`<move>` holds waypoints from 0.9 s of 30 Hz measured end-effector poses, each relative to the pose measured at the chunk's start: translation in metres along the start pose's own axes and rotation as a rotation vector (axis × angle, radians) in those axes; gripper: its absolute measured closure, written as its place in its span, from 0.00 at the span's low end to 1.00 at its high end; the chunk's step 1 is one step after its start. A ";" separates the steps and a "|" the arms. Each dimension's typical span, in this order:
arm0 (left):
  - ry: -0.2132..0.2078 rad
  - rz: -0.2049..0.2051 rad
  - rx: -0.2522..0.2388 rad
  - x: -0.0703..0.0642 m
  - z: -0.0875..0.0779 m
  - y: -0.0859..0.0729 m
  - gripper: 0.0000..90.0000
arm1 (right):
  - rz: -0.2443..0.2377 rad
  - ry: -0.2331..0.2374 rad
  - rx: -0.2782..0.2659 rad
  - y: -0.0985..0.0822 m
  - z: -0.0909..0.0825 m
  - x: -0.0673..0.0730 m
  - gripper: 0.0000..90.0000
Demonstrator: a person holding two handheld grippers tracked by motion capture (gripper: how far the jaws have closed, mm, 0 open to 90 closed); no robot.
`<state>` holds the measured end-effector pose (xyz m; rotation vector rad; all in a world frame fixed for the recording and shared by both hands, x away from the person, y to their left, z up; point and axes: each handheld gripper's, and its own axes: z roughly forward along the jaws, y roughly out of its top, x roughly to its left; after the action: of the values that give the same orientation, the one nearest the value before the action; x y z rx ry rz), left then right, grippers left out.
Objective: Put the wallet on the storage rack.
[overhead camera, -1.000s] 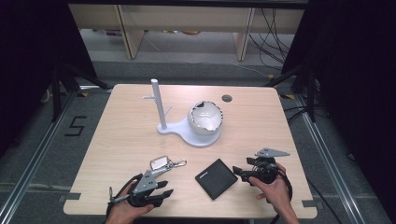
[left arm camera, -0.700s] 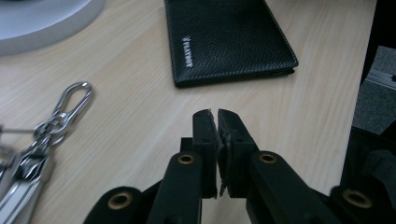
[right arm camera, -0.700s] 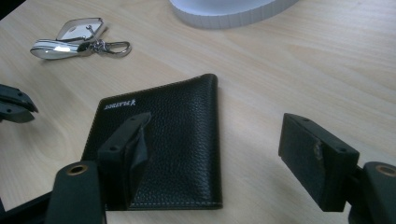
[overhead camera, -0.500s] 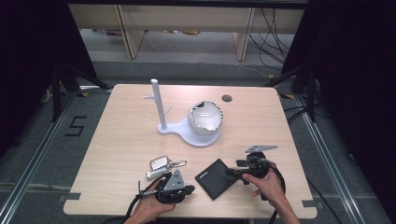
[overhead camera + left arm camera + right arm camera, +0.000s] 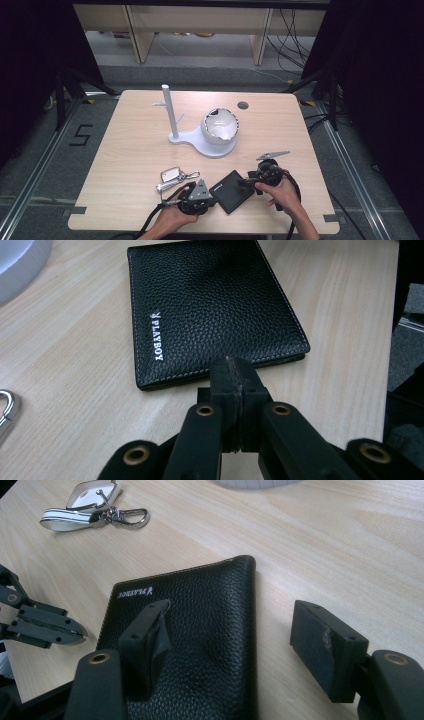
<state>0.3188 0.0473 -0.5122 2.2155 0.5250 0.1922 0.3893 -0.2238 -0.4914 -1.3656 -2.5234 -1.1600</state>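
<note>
Bracketing flat black grained-leather wallet on the table: my left tool closed empty at its edge; right tool closing, straddling one corner. Grasp pending.

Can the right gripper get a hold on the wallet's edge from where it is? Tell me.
Probably yes. The right gripper has its jaws open astride the folded edge of the wallet, one above the leather, one off its side. They have been closing; nothing stands between.

Black pebbled wallet, white lettering; pale wood-grain table; black jaws.
</note>
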 end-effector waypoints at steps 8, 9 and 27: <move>-0.014 0.011 0.022 -0.001 0.005 0.004 0.99 | 0.003 -0.006 0.021 0.003 0.005 0.001 0.42; -0.016 -0.004 0.012 -0.003 0.008 0.004 0.99 | 0.008 -0.003 0.024 0.004 0.006 0.000 0.42; -0.013 0.041 0.053 -0.002 0.009 0.005 0.99 | 0.113 0.095 0.080 0.005 0.014 -0.003 0.54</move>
<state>0.3213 0.0374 -0.5140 2.2785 0.4825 0.1874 0.3987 -0.2151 -0.4998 -1.3799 -2.3674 -1.0656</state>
